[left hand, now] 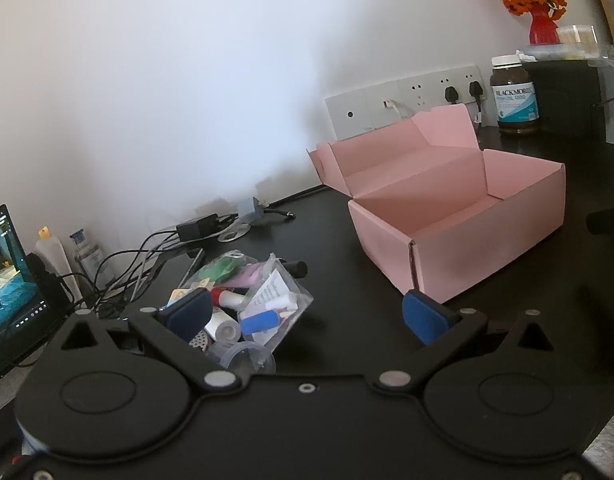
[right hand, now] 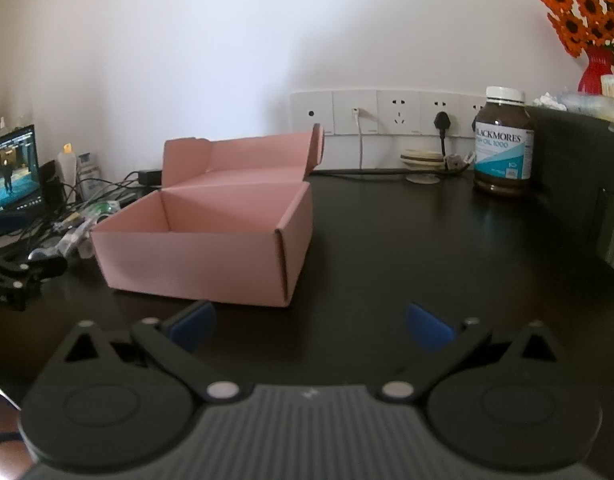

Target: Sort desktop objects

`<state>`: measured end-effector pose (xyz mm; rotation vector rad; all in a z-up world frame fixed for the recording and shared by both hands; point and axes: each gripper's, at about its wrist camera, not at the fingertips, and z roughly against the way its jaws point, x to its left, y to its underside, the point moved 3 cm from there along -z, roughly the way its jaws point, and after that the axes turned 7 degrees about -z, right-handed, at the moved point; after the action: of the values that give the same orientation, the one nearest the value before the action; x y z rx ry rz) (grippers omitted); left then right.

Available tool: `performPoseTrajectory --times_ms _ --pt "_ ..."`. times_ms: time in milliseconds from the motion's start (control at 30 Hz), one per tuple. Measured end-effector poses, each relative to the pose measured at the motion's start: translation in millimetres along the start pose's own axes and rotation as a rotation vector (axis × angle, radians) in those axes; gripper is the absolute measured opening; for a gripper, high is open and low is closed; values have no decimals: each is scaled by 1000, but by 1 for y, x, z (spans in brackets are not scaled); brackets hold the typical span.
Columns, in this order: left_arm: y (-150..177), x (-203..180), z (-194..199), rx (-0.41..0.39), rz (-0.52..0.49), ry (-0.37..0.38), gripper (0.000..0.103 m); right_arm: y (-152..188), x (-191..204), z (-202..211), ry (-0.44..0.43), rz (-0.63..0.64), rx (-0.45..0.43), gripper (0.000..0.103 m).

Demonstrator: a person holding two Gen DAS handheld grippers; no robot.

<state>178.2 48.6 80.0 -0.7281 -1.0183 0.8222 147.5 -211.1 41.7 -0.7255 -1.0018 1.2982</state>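
At the far left of the dark surface (left hand: pixel 347 240), just ahead of the left claw (left hand: pixel 307 312), lies a clear plastic bag (left hand: pixel 263 300) stuffed with small oddments: little tubes, a white roll, a blue cylinder, folded paper and something green. The left claw stands wide open with nothing between its blue pads, one pad in front of the bag's near corner. The bag looks light, soft and crinkly, probably slippery, and its loose contents would likely shift, so pinching a gathered top edge or corner seems safer than squeezing the bulging middle. To the right sits the pink cardboard box (left hand: pixel 459 236), lid flap raised, stiff, matte, sharp-creased and empty inside. Further right, the right claw (right hand: pixel 311 328) hovers open and empty above bare surface just before the box's front wall.
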Motion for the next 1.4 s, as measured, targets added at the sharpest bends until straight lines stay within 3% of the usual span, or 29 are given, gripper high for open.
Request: performPoseTrajectory --times_ms 1400 --pt "2 8 -5 25 56 -4 103 -1 -5 -10 5 23 7 102"
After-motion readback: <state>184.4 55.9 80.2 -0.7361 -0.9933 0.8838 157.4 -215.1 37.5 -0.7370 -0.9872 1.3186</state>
